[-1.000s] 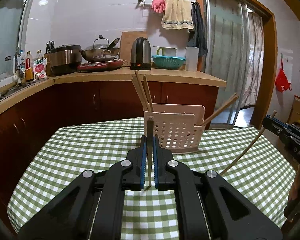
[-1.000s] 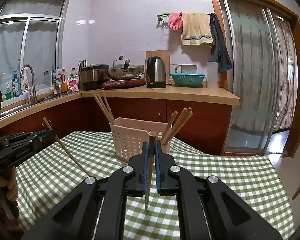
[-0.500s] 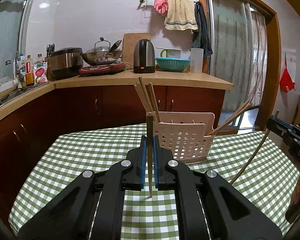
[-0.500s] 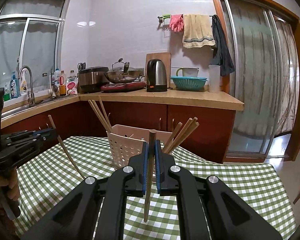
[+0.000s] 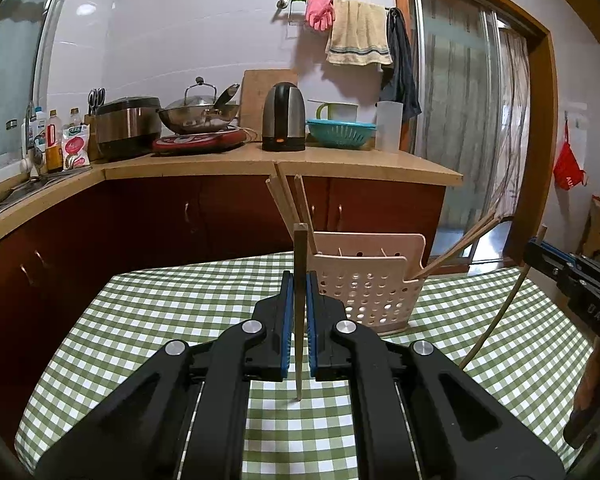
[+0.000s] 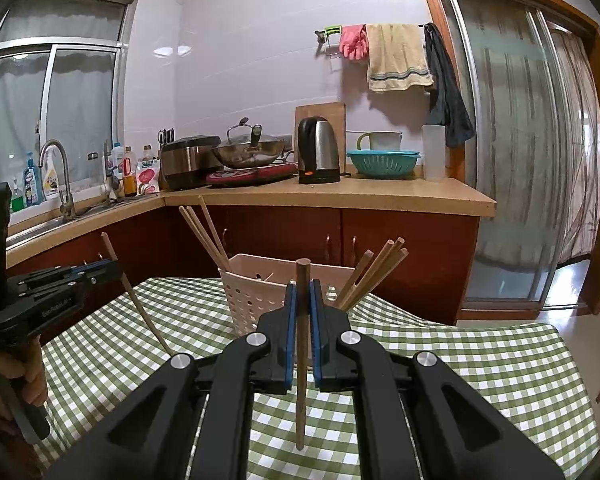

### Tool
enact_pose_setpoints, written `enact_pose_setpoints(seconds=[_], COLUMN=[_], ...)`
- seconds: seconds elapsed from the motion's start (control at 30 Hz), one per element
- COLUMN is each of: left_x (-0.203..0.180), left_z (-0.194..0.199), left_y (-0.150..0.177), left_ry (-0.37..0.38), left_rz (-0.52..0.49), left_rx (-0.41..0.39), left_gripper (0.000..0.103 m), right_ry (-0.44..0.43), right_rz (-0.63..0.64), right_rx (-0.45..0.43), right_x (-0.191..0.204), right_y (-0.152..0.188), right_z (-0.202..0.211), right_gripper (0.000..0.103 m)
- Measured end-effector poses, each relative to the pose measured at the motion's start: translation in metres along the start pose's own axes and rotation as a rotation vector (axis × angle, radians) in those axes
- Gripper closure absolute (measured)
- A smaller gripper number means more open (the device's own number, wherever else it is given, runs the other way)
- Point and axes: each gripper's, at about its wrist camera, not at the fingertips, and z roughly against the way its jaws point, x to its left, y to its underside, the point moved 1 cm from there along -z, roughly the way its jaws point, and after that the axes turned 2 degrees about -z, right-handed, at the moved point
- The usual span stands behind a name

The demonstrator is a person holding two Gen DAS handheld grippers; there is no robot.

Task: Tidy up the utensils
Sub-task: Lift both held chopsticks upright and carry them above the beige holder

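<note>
A pale perforated plastic basket stands on the green checked table, with wooden chopsticks leaning out of its left end and its right end. My left gripper is shut on a light chopstick held upright, just left of and before the basket. My right gripper is shut on a darker chopstick, upright in front of the basket. Each view also shows the other gripper with its slanted stick.
A brown kitchen counter runs behind the table with a kettle, a wok, a rice cooker and a teal colander. A sink with tap is at left, a sliding glass door at right. A person's hand grips the left handle.
The left gripper has shifted a little with its chopstick, so the basket now sits further right and lower in its view. The right gripper has barely moved. Both stay shut.
</note>
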Motion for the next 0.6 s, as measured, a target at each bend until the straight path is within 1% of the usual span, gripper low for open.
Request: enact_pose_setpoints(seconds=[0.27,0.43,0.6], left_x=[-0.005,-0.010,-0.012], left_z=[0.019,0.029,0.027], left_y=[-0.019,-0.044,-0.066], left_ry=[0.040,0.070,0.069], left_rz=[-0.006,-0.011,-0.020], left_rx=[-0.064,-0.130,-0.190], left_gripper=[0.096,0.096,0.096], right_ry=[-0.033,-0.051,-0.051], right_rz=[-0.011,-0.002,0.035], right_rx=[-0.047,-0.111,-0.180], right_x=[0.002,0.004,0.008], right_y=[-0.019,-0.043,-0.067], right_z=[0.009,0.016,0.014], right_gripper=[0.096,0.096,0.096])
